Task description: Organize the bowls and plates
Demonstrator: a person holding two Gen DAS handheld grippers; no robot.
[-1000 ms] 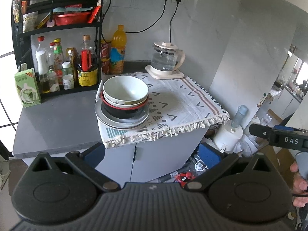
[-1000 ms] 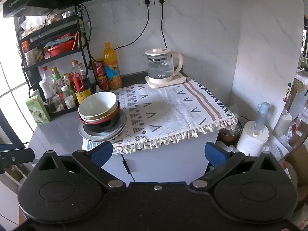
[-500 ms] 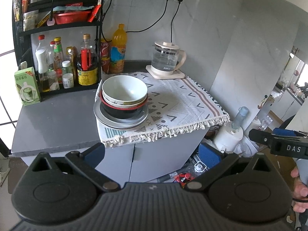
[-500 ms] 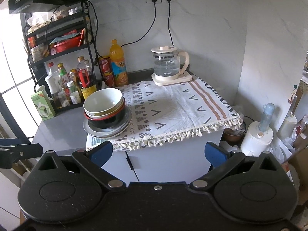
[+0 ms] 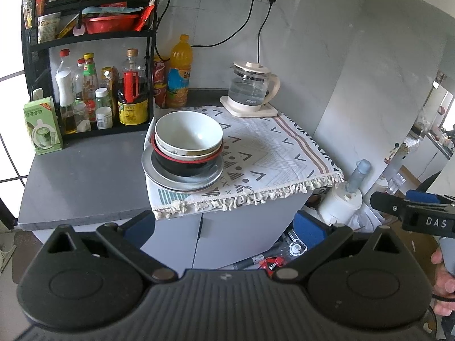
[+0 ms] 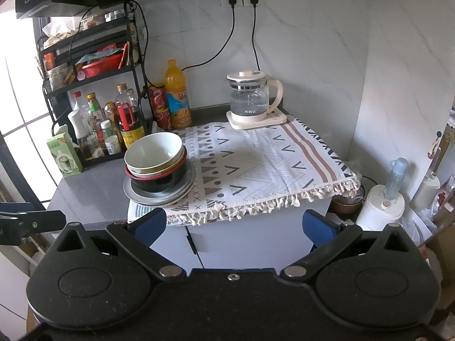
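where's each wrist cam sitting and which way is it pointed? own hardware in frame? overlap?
Left wrist: rides on the left gripper, off the counter's front edge, looking down and forward at the stack of bowls and plates; its own open blue-tipped fingers show, plus the right gripper and a hand at the right edge.
Right wrist: rides on the right gripper, further right, facing the patterned cloth and kettle; its own open fingers show, with the left gripper at the left edge.
Shared: stack, cloth, kettle, bottle rack.
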